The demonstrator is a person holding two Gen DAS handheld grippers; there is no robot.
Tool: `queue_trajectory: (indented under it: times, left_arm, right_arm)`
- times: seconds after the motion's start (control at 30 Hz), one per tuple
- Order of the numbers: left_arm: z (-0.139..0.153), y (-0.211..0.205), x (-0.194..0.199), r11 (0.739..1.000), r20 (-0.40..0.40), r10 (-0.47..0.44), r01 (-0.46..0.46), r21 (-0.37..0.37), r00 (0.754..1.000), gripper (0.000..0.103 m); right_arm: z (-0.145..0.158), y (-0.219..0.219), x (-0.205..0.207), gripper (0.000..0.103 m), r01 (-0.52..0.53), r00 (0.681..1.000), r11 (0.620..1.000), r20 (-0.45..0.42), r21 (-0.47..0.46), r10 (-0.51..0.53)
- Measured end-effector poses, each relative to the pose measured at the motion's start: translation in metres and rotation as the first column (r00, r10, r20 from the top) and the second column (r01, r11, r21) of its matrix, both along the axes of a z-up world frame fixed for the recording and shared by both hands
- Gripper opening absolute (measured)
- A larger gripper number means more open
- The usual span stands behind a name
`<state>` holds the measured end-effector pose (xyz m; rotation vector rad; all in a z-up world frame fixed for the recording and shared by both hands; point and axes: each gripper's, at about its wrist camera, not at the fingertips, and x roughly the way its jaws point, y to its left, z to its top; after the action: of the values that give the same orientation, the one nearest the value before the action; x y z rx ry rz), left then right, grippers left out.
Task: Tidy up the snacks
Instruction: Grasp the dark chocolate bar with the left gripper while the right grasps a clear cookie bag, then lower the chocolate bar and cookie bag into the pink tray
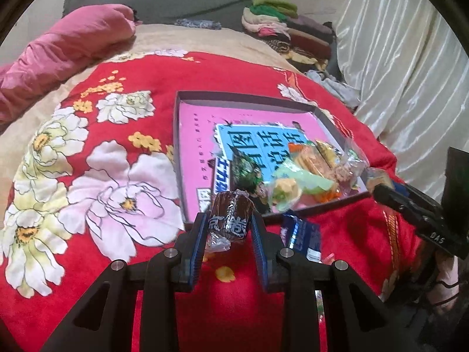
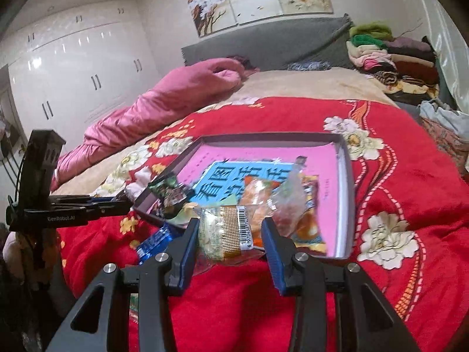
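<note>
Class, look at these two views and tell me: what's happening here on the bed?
A person is sorting snacks into a shallow box lying on a red floral blanket. The left tongs grip a brown-wrapped snack just short of the box's near edge. The right tongs hold a clear-wrapped pale snack with a gold band at the near right corner. Several packets already lie in the box; a blue packet is on the blanket outside it.

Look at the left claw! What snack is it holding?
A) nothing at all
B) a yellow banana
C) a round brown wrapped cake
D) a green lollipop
C: the left claw is shut on a round brown wrapped cake, just short of the shallow cardboard tray.
</note>
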<state>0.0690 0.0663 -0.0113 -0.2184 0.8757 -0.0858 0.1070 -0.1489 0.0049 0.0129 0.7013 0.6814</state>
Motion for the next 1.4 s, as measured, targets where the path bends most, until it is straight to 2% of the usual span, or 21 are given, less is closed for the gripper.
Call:
queue_trajectory:
  times: [0.2, 0.53, 0.77, 1.13, 1.4]
  left_arm:
    - [0.004, 0.004, 0.006, 0.999, 0.027, 0.027, -0.028, 0.031, 0.999, 0.031]
    - [0.003, 0.002, 0.018, 0.998, 0.038, 0.033, -0.035, 0.046, 0.999, 0.031]
    - [0.001, -0.002, 0.023, 0.996, 0.046, 0.028, -0.032, 0.082, 0.999, 0.031]
    - [-0.004, -0.005, 0.034, 0.995, 0.041, 0.023, -0.027, 0.099, 0.999, 0.03]
    - [-0.007, -0.007, 0.04, 0.994, 0.039, 0.021, -0.025, 0.104, 0.999, 0.023]
  right_arm:
    - [0.011, -0.019, 0.005, 0.043, 0.085, 0.995, 0.996, 0.052, 0.006, -0.085]
    - [0.01, -0.045, 0.021, 0.043, 0.196, 0.98, 0.98, 0.036, 0.023, -0.197]
    - [0.002, -0.048, 0.033, 0.043, 0.232, 0.973, 0.973, 0.012, 0.002, -0.232]
    - [-0.008, -0.046, 0.049, 0.043, 0.245, 0.969, 0.969, -0.018, -0.006, -0.245]
    - [-0.014, -0.041, 0.057, 0.043, 0.234, 0.971, 0.972, -0.035, -0.016, -0.235]
